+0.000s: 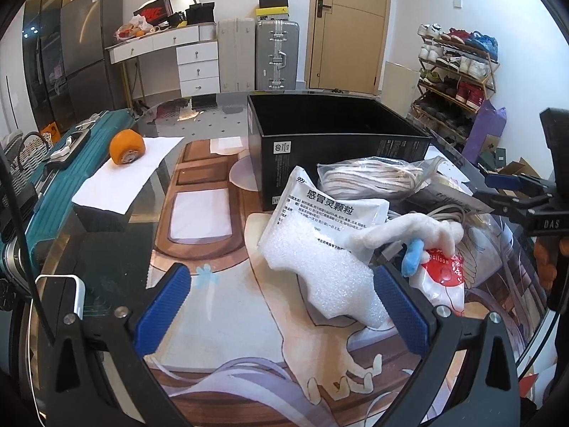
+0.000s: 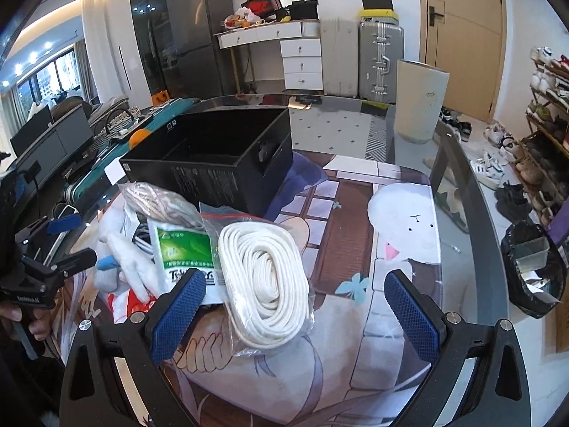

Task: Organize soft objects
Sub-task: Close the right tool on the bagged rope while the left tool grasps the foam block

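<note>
A heap of soft things lies on the picture mat in front of an open black box (image 1: pixel 334 131) (image 2: pixel 213 156). My left gripper (image 1: pixel 284 306) is open; a white foam piece (image 1: pixel 330 277) reaches in beside its right finger. Behind the foam are a white medicine packet (image 1: pixel 327 210), a white plush toy (image 1: pixel 409 231) and a red balloon bag (image 1: pixel 442 270). My right gripper (image 2: pixel 297 313) is open around a bagged coil of white rope (image 2: pixel 266 284), which lies close to its left finger. A green-and-white packet (image 2: pixel 185 252) and a bag of beige cord (image 2: pixel 160 199) (image 1: pixel 373 176) lie further back.
An orange object (image 1: pixel 127 147) sits on white paper at the table's left, beside a teal suitcase (image 1: pixel 71 163). The round glass table's edge curves along the right. On the floor stand a bin with a black bag (image 2: pixel 533 270), a pale cylinder (image 2: pixel 421 101) and a shoe rack (image 1: pixel 458 67).
</note>
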### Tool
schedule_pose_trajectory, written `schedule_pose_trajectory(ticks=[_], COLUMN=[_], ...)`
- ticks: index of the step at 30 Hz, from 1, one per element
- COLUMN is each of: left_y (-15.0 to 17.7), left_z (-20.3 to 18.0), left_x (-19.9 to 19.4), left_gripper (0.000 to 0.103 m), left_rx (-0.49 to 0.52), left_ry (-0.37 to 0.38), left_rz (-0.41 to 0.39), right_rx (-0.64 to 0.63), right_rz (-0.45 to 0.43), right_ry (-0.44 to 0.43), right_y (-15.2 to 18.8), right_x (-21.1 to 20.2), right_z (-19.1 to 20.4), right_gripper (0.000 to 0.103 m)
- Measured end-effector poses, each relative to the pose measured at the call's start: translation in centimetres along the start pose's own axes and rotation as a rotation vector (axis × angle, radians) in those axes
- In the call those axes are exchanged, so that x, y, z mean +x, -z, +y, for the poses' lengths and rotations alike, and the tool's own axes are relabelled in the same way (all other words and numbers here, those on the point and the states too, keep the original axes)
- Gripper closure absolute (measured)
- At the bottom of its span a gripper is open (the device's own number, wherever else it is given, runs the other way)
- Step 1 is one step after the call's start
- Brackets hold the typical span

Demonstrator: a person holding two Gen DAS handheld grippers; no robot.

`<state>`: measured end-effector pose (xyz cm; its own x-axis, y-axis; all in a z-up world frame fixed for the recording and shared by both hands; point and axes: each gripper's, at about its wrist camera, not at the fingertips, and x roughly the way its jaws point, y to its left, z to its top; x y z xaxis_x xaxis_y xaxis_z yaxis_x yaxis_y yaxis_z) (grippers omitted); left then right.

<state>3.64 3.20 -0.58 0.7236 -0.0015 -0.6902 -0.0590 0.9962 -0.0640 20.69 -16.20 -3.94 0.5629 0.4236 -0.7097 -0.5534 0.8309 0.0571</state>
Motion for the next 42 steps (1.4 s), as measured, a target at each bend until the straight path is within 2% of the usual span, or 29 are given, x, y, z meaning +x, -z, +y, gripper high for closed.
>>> schedule_pose_trajectory(ticks=[4, 6, 8, 13, 17, 20, 25, 29, 36, 42], left_y=[0.0, 0.0, 0.1, 0.1, 0.1, 0.1, 0.2, 0.6, 0.7, 0.3], left_z=[-0.1, -0.1, -0.1, 0.0, 0.1, 0.2, 0.5, 0.7, 1.4, -0.7], left_x=[0.1, 0.2, 0.2, 0.3, 0.3, 0.3, 0.1, -0.1, -0.6, -0.3], left_gripper=[0.0, 0.0, 0.0, 0.0, 0.0, 0.0, 0.0, 0.0, 0.0, 0.0], left_rx=[0.006, 0.006, 0.002, 0.001, -0.003, -0.01, -0.012, -0.016, -0.041, -0.015], left_ry=[0.005, 0.007, 0.007, 0.012, 0.012, 0.014, 0.006, 0.002, -0.003, 0.018], left_rz=[0.011, 0.013, 0.015, 0.019, 0.021, 0.021, 0.019, 0.03, 0.046, 0.059], right_rx=[-0.01, -0.009, -0.014, -0.022, -0.009, -0.002, 0.022, 0.051, 0.107, 0.125], right_rz=[0.045, 0.082, 0.101, 0.137, 0.143, 0.137, 0.097, 0.027, -0.063, -0.112], right_ry=[-0.033, -0.045, -0.067, -0.095, -0.111, -0.108, -0.091, -0.057, -0.052, -0.054], right_y=[-0.4, -0.6, -0.7, -0.5, -0.2, 0.1, 0.8, 1.4, 2.5, 2.9], right_x=[1.1, 2.1, 2.6, 3.7, 3.9, 3.5, 1.8, -1.0, -4.1, -5.3], right_z=[-0.3, -0.6, -0.7, -0.8, -0.8, -0.6, -0.1, 0.4, 1.5, 1.4], right_gripper=[0.001, 0.006, 0.017, 0.033, 0.054, 0.065, 0.066, 0.066, 0.066, 0.066])
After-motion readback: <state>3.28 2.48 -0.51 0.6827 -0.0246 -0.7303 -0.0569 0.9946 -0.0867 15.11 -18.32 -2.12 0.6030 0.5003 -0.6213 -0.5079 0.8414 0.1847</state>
